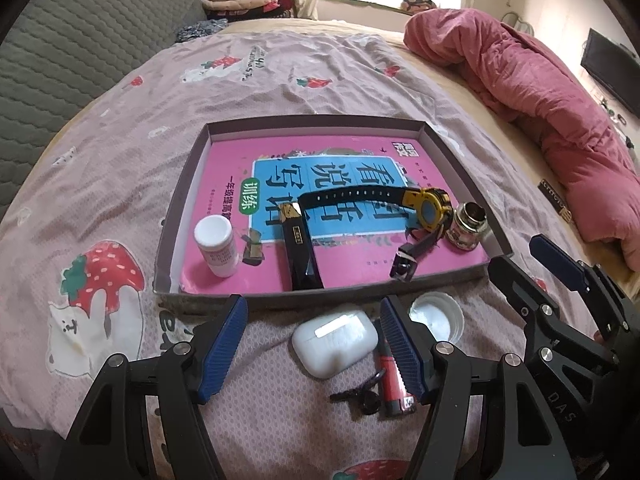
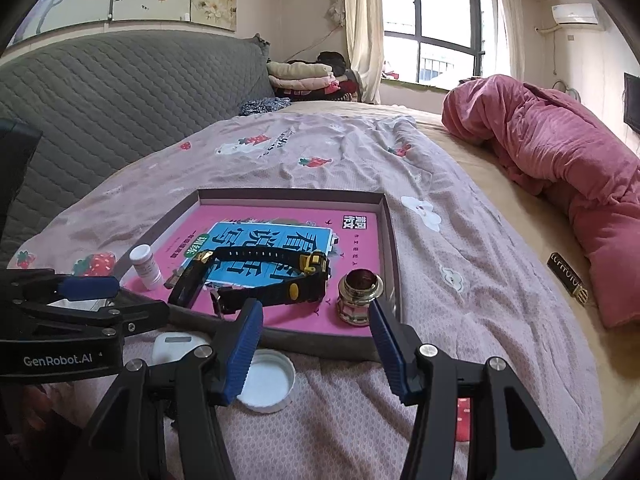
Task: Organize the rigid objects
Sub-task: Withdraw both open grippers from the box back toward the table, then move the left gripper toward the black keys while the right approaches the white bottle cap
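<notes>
A shallow grey box (image 1: 184, 184) (image 2: 390, 240) on the bed holds a pink book, a white pill bottle (image 1: 216, 246) (image 2: 146, 266), a black lighter (image 1: 302, 252), a yellow-and-black watch (image 1: 428, 210) (image 2: 288, 280) and a small gold-rimmed jar (image 1: 468, 226) (image 2: 358, 294). In front of the box lie a white earbud case (image 1: 334, 338) (image 2: 176, 346), a white lid (image 1: 438, 316) (image 2: 266, 380), a red lighter (image 1: 394, 382) and a black key (image 1: 362, 394). My left gripper (image 1: 312, 340) is open over the earbud case. My right gripper (image 2: 316, 344) (image 1: 556, 258) is open and empty near the lid.
A rolled pink quilt (image 1: 532, 92) (image 2: 560, 160) lies along the right. A small black-and-gold object (image 2: 568, 278) lies beside it. A grey quilted headboard (image 1: 80, 40) stands at the left, with folded clothes (image 2: 304, 78) behind.
</notes>
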Demonstrator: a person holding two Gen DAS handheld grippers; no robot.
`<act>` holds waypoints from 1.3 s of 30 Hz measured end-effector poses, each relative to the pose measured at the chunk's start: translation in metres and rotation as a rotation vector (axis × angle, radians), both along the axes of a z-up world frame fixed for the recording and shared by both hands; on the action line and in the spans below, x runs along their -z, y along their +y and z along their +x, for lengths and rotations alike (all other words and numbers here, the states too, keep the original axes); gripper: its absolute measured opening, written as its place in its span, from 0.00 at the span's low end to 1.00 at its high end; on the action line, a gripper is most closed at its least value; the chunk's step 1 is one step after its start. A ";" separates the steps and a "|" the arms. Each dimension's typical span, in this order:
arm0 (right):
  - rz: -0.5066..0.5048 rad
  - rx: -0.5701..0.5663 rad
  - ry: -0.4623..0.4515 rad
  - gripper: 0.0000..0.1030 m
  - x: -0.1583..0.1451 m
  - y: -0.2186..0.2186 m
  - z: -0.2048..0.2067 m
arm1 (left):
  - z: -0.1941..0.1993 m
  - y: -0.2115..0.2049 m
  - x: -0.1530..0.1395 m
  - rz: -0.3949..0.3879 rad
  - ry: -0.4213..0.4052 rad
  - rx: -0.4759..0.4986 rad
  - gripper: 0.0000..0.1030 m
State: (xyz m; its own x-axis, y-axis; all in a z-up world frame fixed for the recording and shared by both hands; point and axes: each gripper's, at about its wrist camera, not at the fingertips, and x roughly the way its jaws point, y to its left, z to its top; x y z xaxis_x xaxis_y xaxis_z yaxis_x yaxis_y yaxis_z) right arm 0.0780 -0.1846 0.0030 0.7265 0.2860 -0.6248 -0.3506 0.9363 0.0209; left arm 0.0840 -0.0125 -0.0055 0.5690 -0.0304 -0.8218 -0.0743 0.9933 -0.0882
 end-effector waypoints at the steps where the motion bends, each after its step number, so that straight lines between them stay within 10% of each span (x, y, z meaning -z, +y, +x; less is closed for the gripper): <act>1: -0.001 -0.001 0.001 0.53 0.000 0.000 -0.001 | -0.001 0.000 0.000 0.001 0.001 0.003 0.68; 39: -0.065 -0.067 0.055 0.53 0.001 0.001 -0.035 | -0.038 -0.014 0.012 0.023 0.080 0.076 0.68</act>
State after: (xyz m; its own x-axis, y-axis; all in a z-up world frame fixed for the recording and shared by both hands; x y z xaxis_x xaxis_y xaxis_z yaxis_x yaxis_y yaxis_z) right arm 0.0428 -0.1835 0.0017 0.6716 0.2903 -0.6817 -0.4121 0.9109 -0.0180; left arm 0.0461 -0.0269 -0.0179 0.4981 -0.0519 -0.8655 -0.0047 0.9980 -0.0626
